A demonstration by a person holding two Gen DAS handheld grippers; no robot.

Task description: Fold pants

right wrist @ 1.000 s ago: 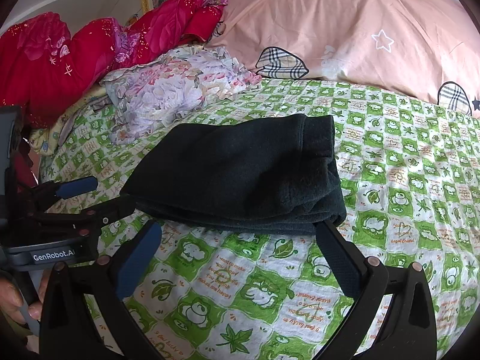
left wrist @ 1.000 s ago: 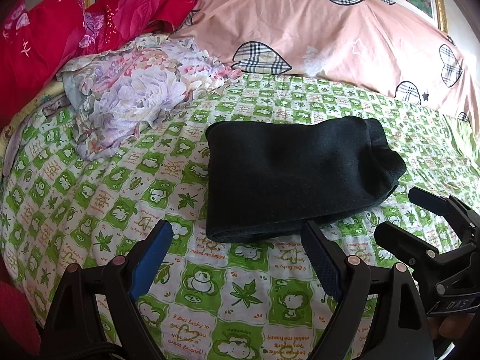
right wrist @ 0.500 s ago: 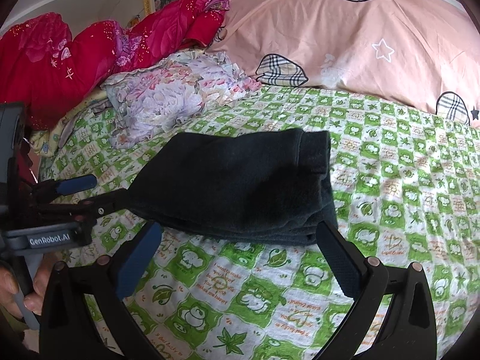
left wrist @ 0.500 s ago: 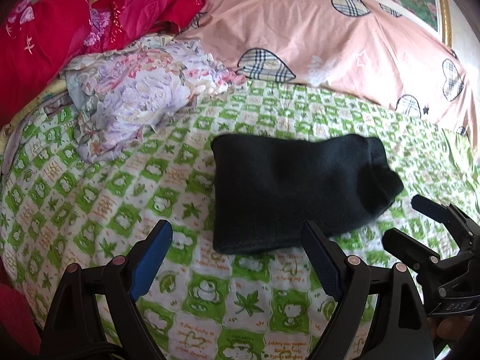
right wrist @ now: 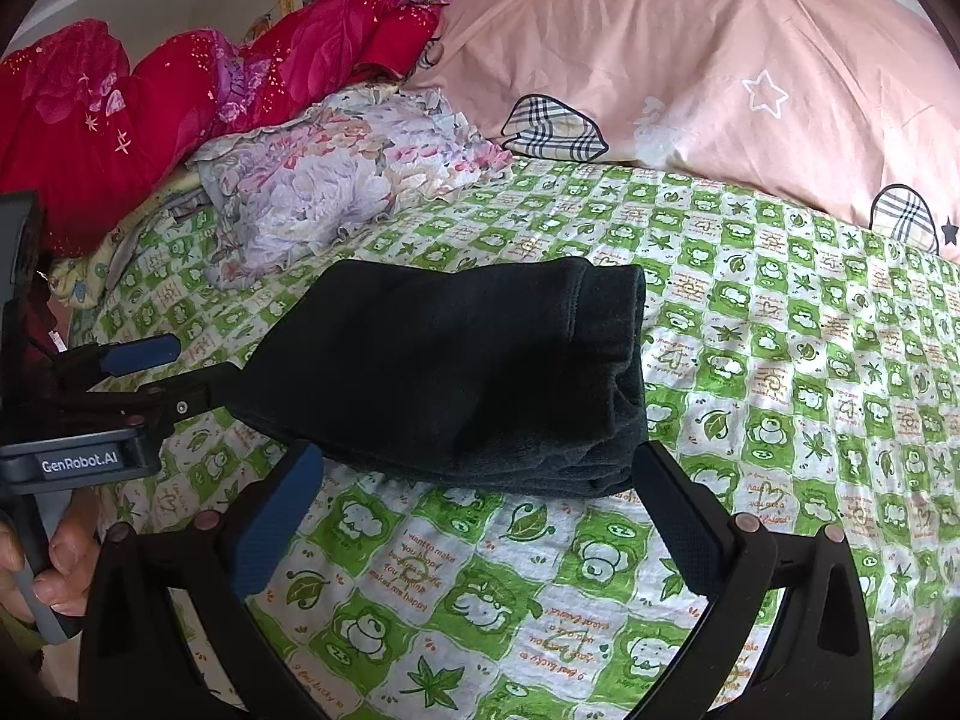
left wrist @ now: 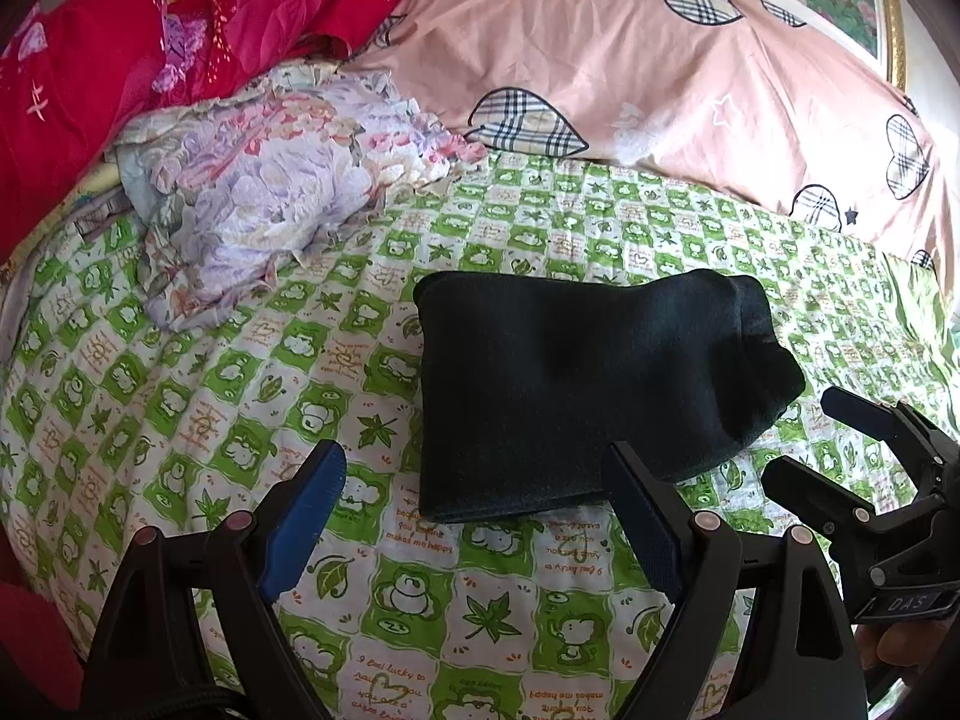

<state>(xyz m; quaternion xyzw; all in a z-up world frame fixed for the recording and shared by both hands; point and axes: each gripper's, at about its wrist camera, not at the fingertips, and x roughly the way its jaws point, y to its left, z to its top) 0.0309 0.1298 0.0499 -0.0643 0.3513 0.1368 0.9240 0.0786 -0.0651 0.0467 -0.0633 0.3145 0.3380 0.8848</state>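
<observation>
Left wrist view: folded dark pants [left wrist: 576,396] are seen lying on the bed [left wrist: 180,396] at 12 o'clock. Left gripper [left wrist: 474,516] and right gripper [right wrist: 480,510] jaws are held wide open, empty, short of the pants.

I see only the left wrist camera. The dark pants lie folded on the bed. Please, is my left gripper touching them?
Observer: In the right wrist view the left gripper is open. Its nearer finger ends right at the left edge of the pants; real contact I cannot tell.
Operator: And the fingers of the other one?
Observer: The right gripper is open, its fingers spread wide by the near edge and closed on nothing.
Operator: Is the fold tidy on that side?
Observer: At the near right corner a lower layer sticks out slightly beyond the top one.
</observation>
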